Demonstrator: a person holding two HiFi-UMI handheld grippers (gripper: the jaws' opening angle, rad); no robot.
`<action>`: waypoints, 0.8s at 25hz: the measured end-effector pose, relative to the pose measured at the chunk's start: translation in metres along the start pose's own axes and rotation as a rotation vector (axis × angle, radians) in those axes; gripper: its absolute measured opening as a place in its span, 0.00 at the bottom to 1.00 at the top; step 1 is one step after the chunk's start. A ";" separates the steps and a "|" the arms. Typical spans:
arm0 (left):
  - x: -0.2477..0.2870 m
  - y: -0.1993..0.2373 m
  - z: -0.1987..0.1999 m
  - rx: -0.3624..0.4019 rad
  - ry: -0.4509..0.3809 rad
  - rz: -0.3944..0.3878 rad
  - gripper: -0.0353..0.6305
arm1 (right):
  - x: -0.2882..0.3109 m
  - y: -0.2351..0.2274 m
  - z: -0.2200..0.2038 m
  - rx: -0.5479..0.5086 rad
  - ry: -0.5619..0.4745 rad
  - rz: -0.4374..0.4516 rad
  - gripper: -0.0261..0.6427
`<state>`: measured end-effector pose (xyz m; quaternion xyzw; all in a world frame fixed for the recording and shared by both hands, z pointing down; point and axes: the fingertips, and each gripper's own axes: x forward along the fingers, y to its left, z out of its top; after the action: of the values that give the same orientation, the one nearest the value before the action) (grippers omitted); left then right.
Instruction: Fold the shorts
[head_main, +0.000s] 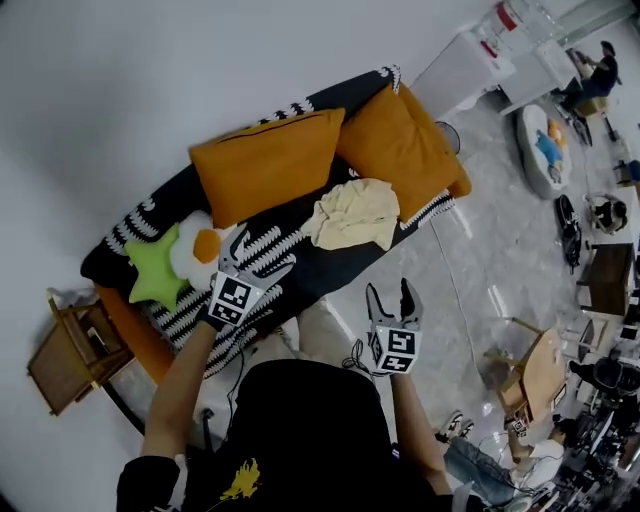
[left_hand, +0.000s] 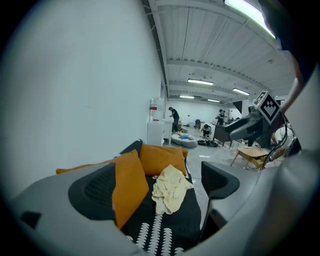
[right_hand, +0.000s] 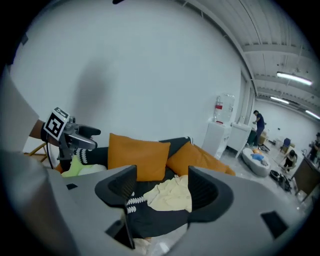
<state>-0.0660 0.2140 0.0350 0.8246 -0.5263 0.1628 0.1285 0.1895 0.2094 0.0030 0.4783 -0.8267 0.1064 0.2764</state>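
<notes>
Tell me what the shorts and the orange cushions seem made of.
Shorts: thin, soft cloth, perhaps cotton, matte; it lies crumpled in limp folds. Orange cushions: matte woven fabric over soft stuffing, judging by their plump, dented shapes.

Left gripper (head_main: 262, 252), right gripper (head_main: 390, 292): jaws apart

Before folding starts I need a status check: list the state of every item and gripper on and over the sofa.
Pale yellow fabric shorts: crumpled, unfolded, on the black sofa.
Left gripper: open, empty.
Right gripper: open, empty.
Orange fabric cushions: propped against the sofa back.
Green star-shaped pillow: lying flat on the seat.
</notes>
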 end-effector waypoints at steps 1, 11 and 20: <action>0.022 -0.003 -0.009 -0.016 0.030 -0.016 0.87 | 0.019 -0.008 -0.012 0.024 0.027 -0.002 0.53; 0.284 0.011 -0.147 0.114 0.370 -0.282 0.87 | 0.229 -0.048 -0.168 0.178 0.276 0.008 0.47; 0.460 0.026 -0.293 0.356 0.565 -0.454 0.87 | 0.401 0.009 -0.317 0.244 0.449 0.136 0.36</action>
<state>0.0520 -0.0645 0.4899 0.8521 -0.2382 0.4392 0.1561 0.1380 0.0604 0.4898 0.4158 -0.7559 0.3274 0.3855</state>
